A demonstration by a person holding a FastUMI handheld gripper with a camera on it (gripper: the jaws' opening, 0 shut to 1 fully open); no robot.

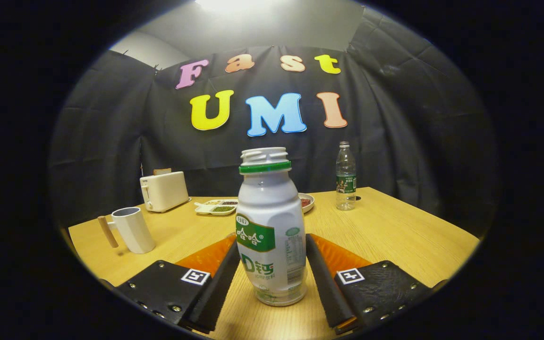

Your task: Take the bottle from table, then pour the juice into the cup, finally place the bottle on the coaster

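So the gripper [272,271] is sitting with its fingers either side of the bottle [271,226], which is standing upright on the table [395,236] right between them. Both look like they're touching or just about touching its sides, but I can't honestly tell if they're squeezing yet, so I'm calling the grip unclear. What I'm worrying about is that the bottle has no cap on and the grip is sitting low on a tall, smooth body. If the squeeze is weak, I'm guessing it slips or swings once lifted, and juice comes out before it gets anywhere near the cup [132,230]. The cup is standing off to the left, well apart, so there's a sideways carry where a tilt could spill. Counting things: one bottle, one cup, one toaster [163,190] far left, one divided tray [215,207] and one small dish [307,202] behind the bottle, one water bottle [345,175] far right. I'm not spotting a coaster.
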